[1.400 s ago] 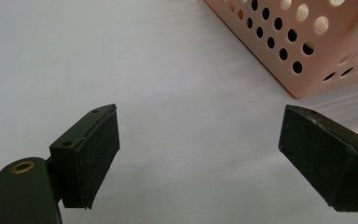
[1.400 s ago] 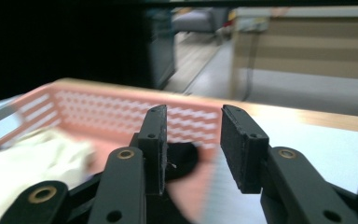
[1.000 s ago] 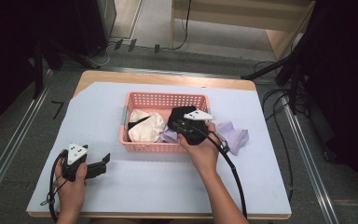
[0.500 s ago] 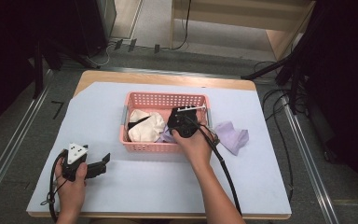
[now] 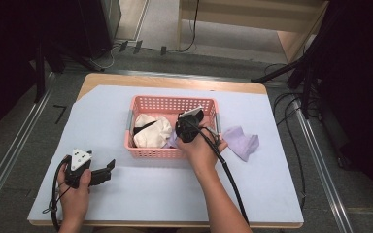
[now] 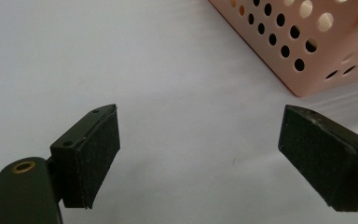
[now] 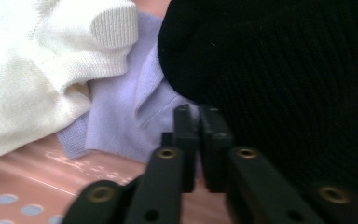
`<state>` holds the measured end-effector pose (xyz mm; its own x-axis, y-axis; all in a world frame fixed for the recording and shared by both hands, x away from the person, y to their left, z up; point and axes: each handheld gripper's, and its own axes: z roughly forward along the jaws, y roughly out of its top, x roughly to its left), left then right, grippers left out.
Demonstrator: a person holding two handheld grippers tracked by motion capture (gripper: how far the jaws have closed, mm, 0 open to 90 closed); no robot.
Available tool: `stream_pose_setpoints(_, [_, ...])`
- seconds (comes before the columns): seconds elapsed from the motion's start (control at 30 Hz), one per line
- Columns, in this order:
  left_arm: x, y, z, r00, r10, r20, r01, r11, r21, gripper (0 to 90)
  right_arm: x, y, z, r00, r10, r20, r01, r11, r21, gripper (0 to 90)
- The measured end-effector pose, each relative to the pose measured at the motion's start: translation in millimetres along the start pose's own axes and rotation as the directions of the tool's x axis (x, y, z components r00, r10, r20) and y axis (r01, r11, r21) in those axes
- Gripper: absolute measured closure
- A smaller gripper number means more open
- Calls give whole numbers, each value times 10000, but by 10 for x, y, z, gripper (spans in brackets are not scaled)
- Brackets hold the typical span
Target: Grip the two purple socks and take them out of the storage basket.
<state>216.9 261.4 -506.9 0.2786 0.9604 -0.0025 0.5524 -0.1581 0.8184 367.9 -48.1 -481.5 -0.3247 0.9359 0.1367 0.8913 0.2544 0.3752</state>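
Left hand-held gripper [image 5: 108, 167] rests on white table [image 5: 150, 194], jaws spread, nothing between, near pink perforated plastic basket [image 5: 172, 103]. Right hand-held gripper [image 7: 196, 122] inside basket, jaws just closing, pressed together, pinching edge of lilac knit cloth [image 7: 126, 116]. Cream ribbed knit [image 7: 32, 70] beside, black ribbed knit [image 7: 279, 79] overlapping. Second lilac cloth [image 5: 243, 142] on table past basket.

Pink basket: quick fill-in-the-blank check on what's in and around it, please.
1. The pink basket holds a cream knit garment, a lavender cloth and a knit garment coloured ____.
2. In the high view, a second lavender cloth lies on the table to the basket's ____.
3. The left gripper has its jaws ____.

Missing words: black; right; open.
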Motion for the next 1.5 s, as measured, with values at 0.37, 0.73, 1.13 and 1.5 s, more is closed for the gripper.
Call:
stream_pose_setpoints(0.37, [6,1,2,10000,-42,26,42,10000,-5,136,-103,-156,-247,9862,153,-1646,-754,9278,-3654,900])
stream_pose_setpoints(0.73, [4,1,1,10000,-30,-2,30,10000,-3,135,-133,-226,-624,9788,-1329,-1560,92,7889,-6144,900])
stream_pose_setpoints(1.13, [10,3,5,10000,-25,23,25,10000,63,135,-63,-91,-147,9772,-700,-2005,155,9651,-2615,773])
stream_pose_setpoints(1.5, [1,2,9,10000,-21,-19,21,10000,57,136,41,66,25,9878,476,-1483,-472,9989,62,585])
